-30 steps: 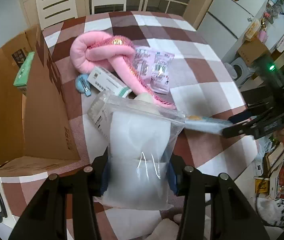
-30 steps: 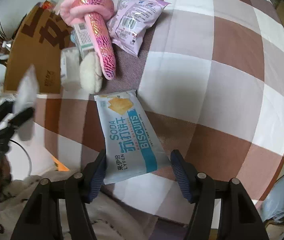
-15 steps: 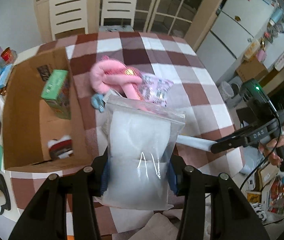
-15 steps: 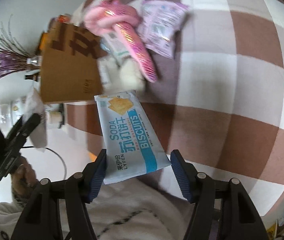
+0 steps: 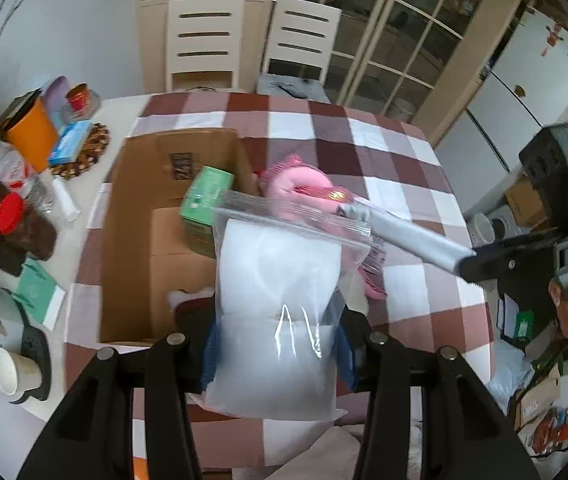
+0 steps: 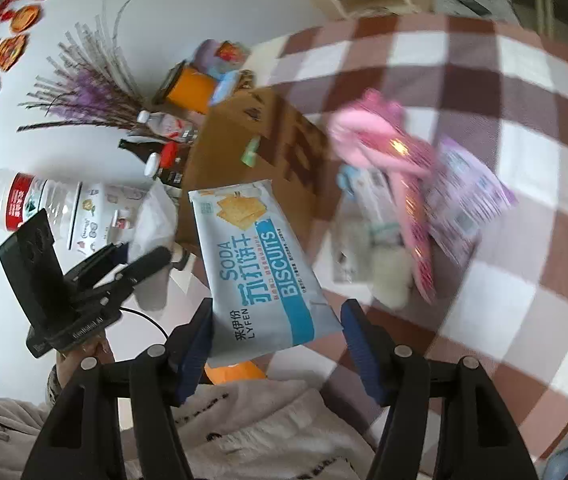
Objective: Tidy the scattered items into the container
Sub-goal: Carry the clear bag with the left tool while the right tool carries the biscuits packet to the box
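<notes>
A clear zip bag [image 5: 280,312] of white padding is clamped in the left gripper [image 5: 276,354], above the cardboard box's [image 5: 140,248] near edge; a soda biscuit packet [image 6: 260,264] is pinched in the right gripper [image 6: 276,338]. Released early, either could be dropped outside the box; the slick film may slip

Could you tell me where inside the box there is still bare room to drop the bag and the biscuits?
The box has bare floor along its left wall, from the far end to the near corner. The green carton crowds its right side, and a red-and-white item sits at the near right. Outside, the pink toy crowds the cloth beside the box.
</notes>
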`<state>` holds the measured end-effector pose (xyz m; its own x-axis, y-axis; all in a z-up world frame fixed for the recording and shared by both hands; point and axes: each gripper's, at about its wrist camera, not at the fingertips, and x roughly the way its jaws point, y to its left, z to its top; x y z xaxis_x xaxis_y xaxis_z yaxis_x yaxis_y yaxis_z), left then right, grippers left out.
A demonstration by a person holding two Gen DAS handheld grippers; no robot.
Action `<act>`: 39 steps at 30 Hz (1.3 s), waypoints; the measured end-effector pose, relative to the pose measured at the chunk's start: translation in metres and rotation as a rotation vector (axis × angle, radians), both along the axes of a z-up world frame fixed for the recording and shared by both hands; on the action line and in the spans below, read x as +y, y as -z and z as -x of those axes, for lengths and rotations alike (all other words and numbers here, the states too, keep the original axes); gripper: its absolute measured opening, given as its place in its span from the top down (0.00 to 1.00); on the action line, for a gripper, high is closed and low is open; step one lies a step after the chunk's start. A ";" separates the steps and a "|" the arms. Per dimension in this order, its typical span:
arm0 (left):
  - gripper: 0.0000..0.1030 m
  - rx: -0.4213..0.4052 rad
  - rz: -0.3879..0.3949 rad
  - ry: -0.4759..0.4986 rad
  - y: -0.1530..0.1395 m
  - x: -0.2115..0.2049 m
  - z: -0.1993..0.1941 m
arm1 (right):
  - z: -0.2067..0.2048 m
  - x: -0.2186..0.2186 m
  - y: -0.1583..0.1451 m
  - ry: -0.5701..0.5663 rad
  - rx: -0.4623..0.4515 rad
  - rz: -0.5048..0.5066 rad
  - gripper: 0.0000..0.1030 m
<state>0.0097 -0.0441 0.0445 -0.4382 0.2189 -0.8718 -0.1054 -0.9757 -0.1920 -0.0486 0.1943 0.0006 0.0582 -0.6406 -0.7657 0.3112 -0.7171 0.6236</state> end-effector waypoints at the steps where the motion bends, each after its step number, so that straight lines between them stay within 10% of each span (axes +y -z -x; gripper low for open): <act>1: 0.54 0.001 0.000 -0.011 -0.001 -0.005 0.000 | 0.005 -0.011 -0.005 -0.021 0.012 0.001 0.37; 17: 0.54 -0.017 -0.035 -0.154 0.006 -0.070 0.025 | 0.059 -0.130 -0.037 -0.208 0.130 -0.058 0.37; 39: 0.54 -0.150 -0.040 -0.165 0.054 -0.082 0.061 | 0.083 -0.193 0.003 -0.369 0.208 -0.294 0.37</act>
